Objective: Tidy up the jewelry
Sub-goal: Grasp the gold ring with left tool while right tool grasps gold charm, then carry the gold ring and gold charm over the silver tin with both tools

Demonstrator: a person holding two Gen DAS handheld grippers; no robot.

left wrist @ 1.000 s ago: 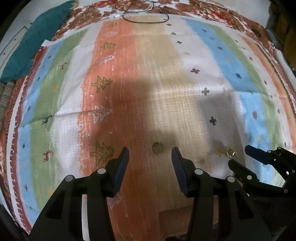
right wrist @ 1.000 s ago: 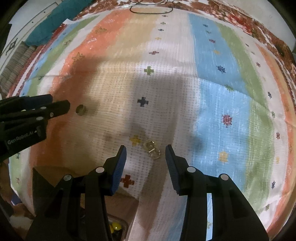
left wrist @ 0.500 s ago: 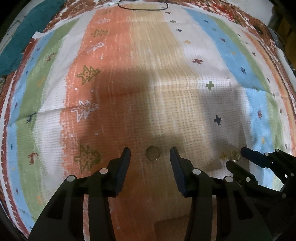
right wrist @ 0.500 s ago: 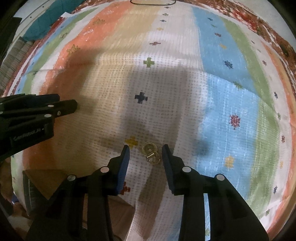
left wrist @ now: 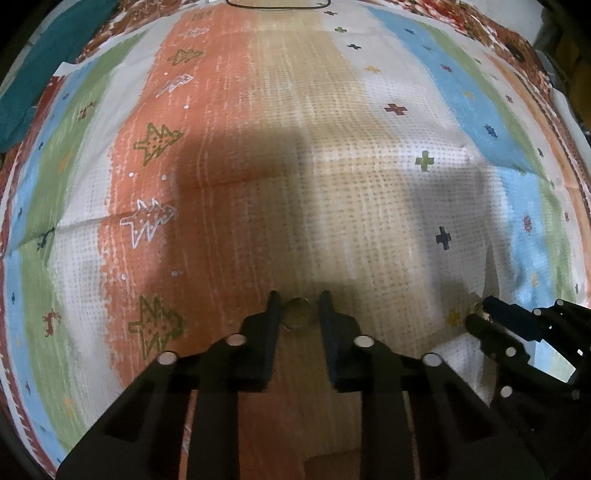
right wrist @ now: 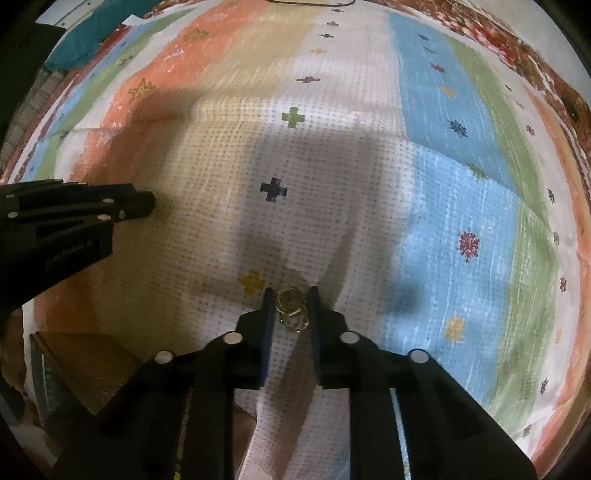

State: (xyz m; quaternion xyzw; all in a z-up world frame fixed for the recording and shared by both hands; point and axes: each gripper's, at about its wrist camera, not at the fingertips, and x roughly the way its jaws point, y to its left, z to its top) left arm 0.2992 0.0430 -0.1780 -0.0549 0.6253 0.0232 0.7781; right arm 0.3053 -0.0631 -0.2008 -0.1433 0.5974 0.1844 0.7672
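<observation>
A small round gold ring (left wrist: 297, 313) lies on the striped cloth (left wrist: 295, 166). My left gripper (left wrist: 297, 308) is down on the cloth with its fingers closed in on either side of the ring and touching it. A cluster of thin gold rings (right wrist: 291, 308) lies further right on the cloth. My right gripper (right wrist: 291, 301) has its fingers closed in on both sides of the cluster, touching it. The right gripper also shows at the right edge of the left wrist view (left wrist: 480, 317). The left gripper shows at the left of the right wrist view (right wrist: 144, 206).
A black cord (left wrist: 273, 4) loops at the cloth's far edge. A teal cloth (left wrist: 40, 70) lies at the far left. A brown box (right wrist: 85, 373) sits near the front left under the cloth's edge. The cloth is rucked up around the right gripper.
Both grippers moved forward and down and closed in from wide open. The left now clasps the single ring, the right the ring cluster. The cloth wrinkled by the right gripper.
</observation>
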